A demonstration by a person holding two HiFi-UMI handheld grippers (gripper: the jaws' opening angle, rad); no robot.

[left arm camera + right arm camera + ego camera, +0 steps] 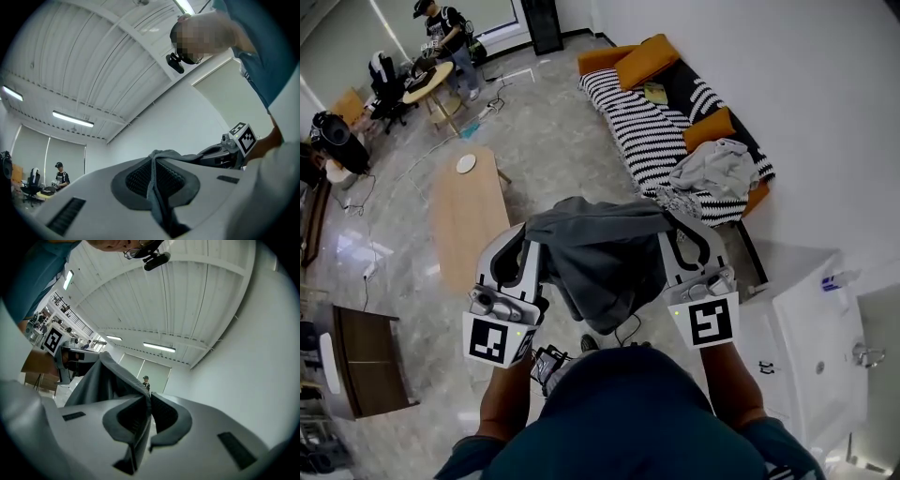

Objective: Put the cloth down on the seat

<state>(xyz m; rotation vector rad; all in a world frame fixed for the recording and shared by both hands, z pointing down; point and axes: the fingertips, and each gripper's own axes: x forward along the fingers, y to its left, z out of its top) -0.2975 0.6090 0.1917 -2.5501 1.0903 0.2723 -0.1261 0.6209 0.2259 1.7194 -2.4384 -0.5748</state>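
Cloth (602, 267), one, grey, pinched tight in both left gripper (528, 244) and right gripper (677, 230).

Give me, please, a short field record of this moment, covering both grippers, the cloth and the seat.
Held item: dark grey cloth, hanging in the air between both grippers
Left gripper: shut on the cloth's edge
Right gripper: shut on the cloth's edge
Seat: black-and-white striped sofa with orange cushions, ahead and to the right
On the sofa: light grey crumpled garment
Task status: cloth not yet on the seat
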